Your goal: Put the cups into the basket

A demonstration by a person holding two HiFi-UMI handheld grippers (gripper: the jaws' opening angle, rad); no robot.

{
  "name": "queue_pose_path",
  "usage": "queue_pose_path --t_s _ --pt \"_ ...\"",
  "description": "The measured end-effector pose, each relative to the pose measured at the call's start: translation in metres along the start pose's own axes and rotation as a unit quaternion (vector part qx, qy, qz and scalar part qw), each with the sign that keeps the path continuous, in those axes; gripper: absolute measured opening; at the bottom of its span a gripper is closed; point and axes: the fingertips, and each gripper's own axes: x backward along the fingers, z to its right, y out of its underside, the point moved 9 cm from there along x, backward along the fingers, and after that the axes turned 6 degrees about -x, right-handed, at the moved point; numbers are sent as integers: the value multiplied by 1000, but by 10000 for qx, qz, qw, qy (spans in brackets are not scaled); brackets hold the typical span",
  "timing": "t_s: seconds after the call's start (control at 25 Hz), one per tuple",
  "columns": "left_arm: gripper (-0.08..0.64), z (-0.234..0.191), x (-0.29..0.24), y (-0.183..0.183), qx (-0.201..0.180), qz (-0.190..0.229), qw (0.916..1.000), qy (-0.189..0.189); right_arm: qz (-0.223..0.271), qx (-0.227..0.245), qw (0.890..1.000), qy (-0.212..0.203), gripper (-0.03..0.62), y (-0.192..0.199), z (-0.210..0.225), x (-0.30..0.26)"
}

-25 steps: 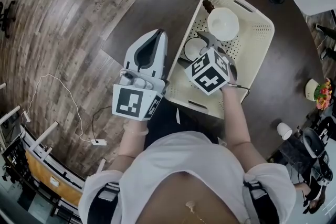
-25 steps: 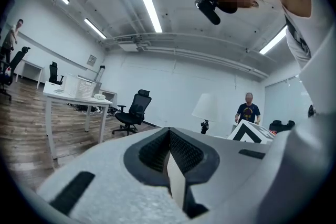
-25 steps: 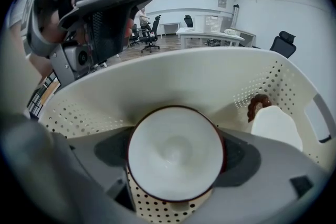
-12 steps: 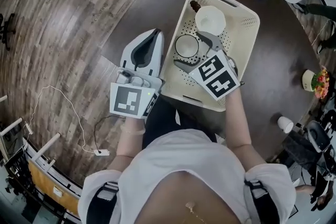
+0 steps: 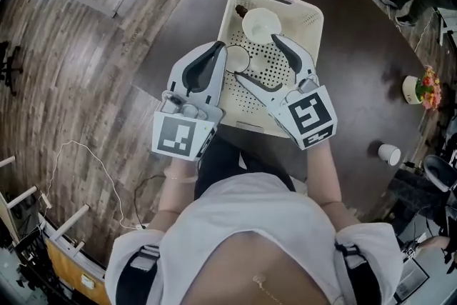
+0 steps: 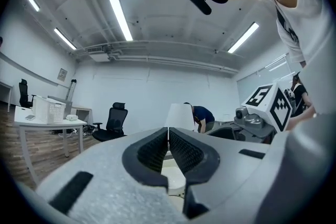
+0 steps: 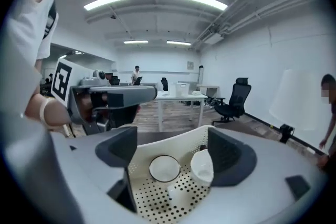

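Head view: both cups (image 5: 260,23) sat inside the basket (image 5: 312,25) on the counter (image 5: 357,96), so the job looked done.

Left gripper view: the left tongs (image 6: 168,136) were pressed together, idle and empty.

Right gripper view: the right tongs (image 7: 173,152) gaped empty above the basket, as suits a finished drop.

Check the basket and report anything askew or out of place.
Inside the basket, the dark-rimmed cup stands upright; the larger white cup beside it seems to lean, though I cannot be sure. Nothing looks spilled or damaged.
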Motion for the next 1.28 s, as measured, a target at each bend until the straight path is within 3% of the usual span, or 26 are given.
queue_pose_path --t_s 0.12,0.2,0.24,0.28,0.32,0.52,0.92,1.08,1.28 --pt "11 14 -3 -10 20 250 9997 28 320 354 9988 80 428 -1 -10 17" --pt "11 25 -6 -13 18 327 9994 104 530 334 9976 286 371 2 -13 30" --pt "11 31 -8 -15 -1 335 9993 155 682 210 9962 498 238 3 -12 36" --pt "11 35 -10 -16 -25 334 9992 201 851 44 9937 732 41 5 -9 43" --pt "11 39 -12 -17 -45 328 9992 237 1006 -125 9906 914 11 8 -6 50" --pt "11 61 -20 -15 -44 277 9989 386 1382 -561 9810 1242 11 21 0 75" --pt "11 100 -36 -15 119 239 9962 828 1585 -633 9659 1949 11 25 -1 104" --pt "11 118 -47 -14 406 279 9920 1162 1683 -877 9544 2306 11 34 6 126" --pt "11 151 -62 -16 421 290 9836 1727 1754 -1082 9365 2836 11 48 12 160"
